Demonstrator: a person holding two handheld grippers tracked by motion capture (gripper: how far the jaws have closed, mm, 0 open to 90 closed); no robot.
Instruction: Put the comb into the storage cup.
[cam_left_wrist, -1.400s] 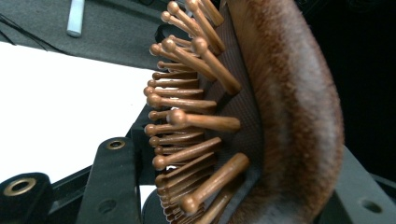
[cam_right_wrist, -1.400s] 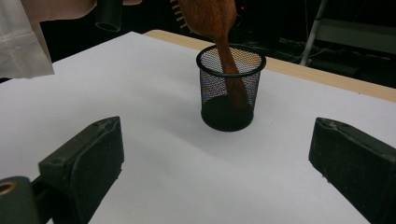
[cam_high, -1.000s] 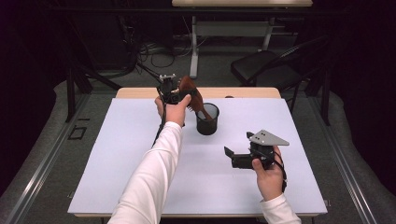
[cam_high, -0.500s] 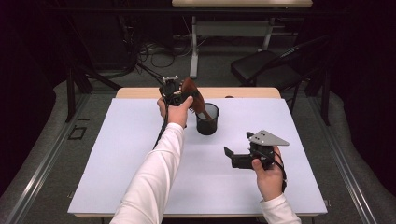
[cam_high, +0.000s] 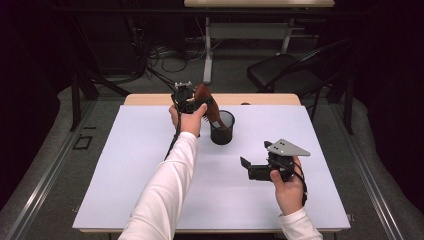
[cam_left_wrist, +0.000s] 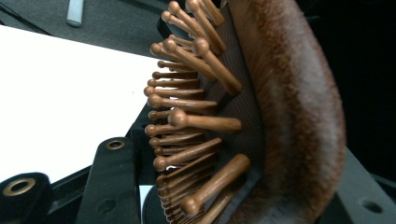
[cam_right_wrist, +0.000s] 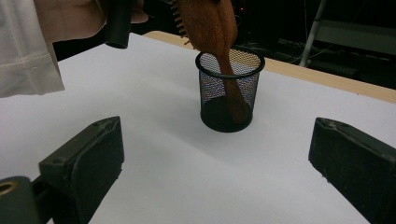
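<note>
Hairbrush (cam_high: 207, 102) sits clamped by its head in my left gripper (cam_high: 186, 99), its handle dipped into the black mesh cup (cam_high: 222, 128) near the far edge of the white worktop (cam_high: 125, 170); my right gripper (cam_high: 250, 169) rests well apart, jaws spread wide, grasping nothing

Left arm stretched far forward in a white sleeve, left gripper (cam_high: 192, 102) raised at its end, jaws clamped on a wooden hairbrush (cam_left_wrist: 261, 116) between them. Right hand (cam_high: 286, 186) low and near the body, right gripper (cam_high: 248, 167) held level, pointing left, jaws spread wide with nothing between.
</note>
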